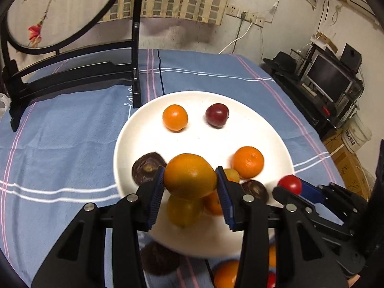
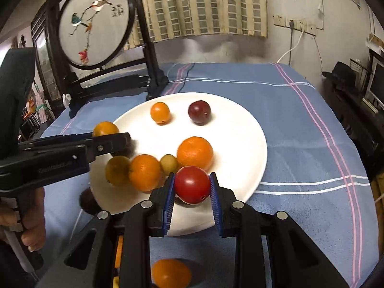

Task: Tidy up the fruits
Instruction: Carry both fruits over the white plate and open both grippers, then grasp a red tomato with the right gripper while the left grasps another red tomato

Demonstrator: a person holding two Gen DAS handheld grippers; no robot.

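Blue ribbed pads press both sides of an orange [image 1: 189, 176] in my left wrist view: my left gripper [image 1: 190, 180] is clamped on it, holding it above the near part of the white plate [image 1: 144, 129]. On the plate, at its far side, a small orange fruit [image 1: 175, 117] sits beside a dark red plum [image 1: 217, 114], the two apart. Nearer me a mandarin [image 1: 248, 162] rests to the right, and a wrinkled dark fruit [image 1: 146, 168] lies at the plate's left edge, just beside my left finger. A yellowish fruit [image 1: 184, 211] shows below the held orange. To the right, my right gripper [image 1: 291, 187] comes in sideways with a red tomato [image 1: 290, 184] at its tip. The plate stands on a blue striped cloth [image 1: 60, 132], with a black wooden stand [image 1: 72, 72] behind.

In the right wrist view, my right gripper [image 2: 192, 188] is closed on the red tomato [image 2: 192, 184], blue pads touching both its sides, over the plate's [image 2: 240, 124] near rim. My left gripper [image 2: 112, 141] reaches in from the left, the orange [image 2: 105, 128] showing above its finger. A large mandarin [image 2: 195, 153], another orange fruit [image 2: 144, 171] and a small olive-yellow fruit [image 2: 169, 164] cluster together just beyond the tomato. An orange fruit [image 2: 170, 272] lies on the cloth [image 2: 300, 132] near me, off the plate.
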